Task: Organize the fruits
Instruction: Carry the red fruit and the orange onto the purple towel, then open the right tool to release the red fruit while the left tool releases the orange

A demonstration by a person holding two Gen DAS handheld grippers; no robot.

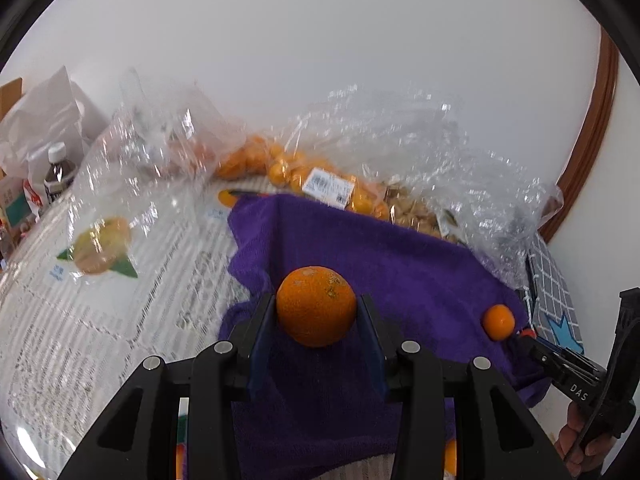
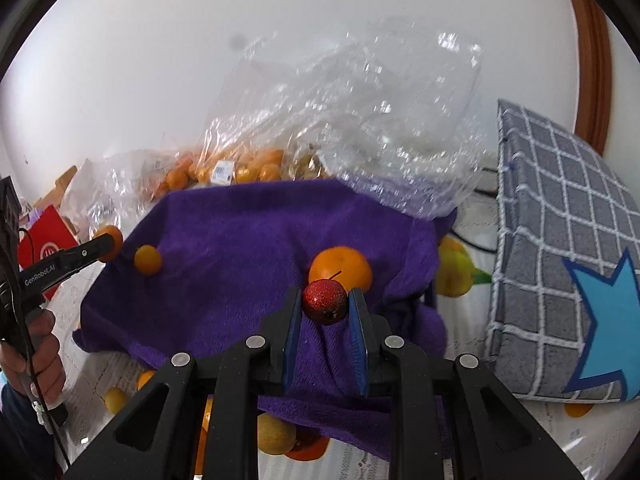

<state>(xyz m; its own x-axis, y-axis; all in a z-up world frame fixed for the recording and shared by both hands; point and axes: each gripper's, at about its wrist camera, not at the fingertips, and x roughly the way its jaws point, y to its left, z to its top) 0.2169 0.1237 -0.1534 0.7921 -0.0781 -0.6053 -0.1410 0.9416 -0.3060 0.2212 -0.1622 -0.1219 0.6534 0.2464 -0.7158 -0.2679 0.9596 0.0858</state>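
My left gripper [image 1: 316,305] is shut on a large orange [image 1: 316,320] and holds it over a purple towel [image 1: 360,248]. In the right wrist view that same gripper [image 2: 100,246] comes in from the left, the orange [image 2: 114,238] at its tip. My right gripper [image 2: 325,300] is shut on a small red glittery apple [image 2: 324,302] above the towel [image 2: 240,248]. Just behind the apple an orange [image 2: 340,270] lies on the towel; it also appears as an orange [image 1: 498,322] beside the right gripper's tip. A smaller orange [image 2: 148,260] rests at the towel's left side.
Crumpled clear plastic bags [image 1: 400,140] with several small oranges [image 1: 280,164] stand behind the towel. A grey checked cushion [image 2: 560,240] with a blue star rises on the right. A dark bottle [image 1: 60,172] and a red bag [image 2: 48,248] sit at the left. The tablecloth [image 1: 100,340] is fruit-printed.
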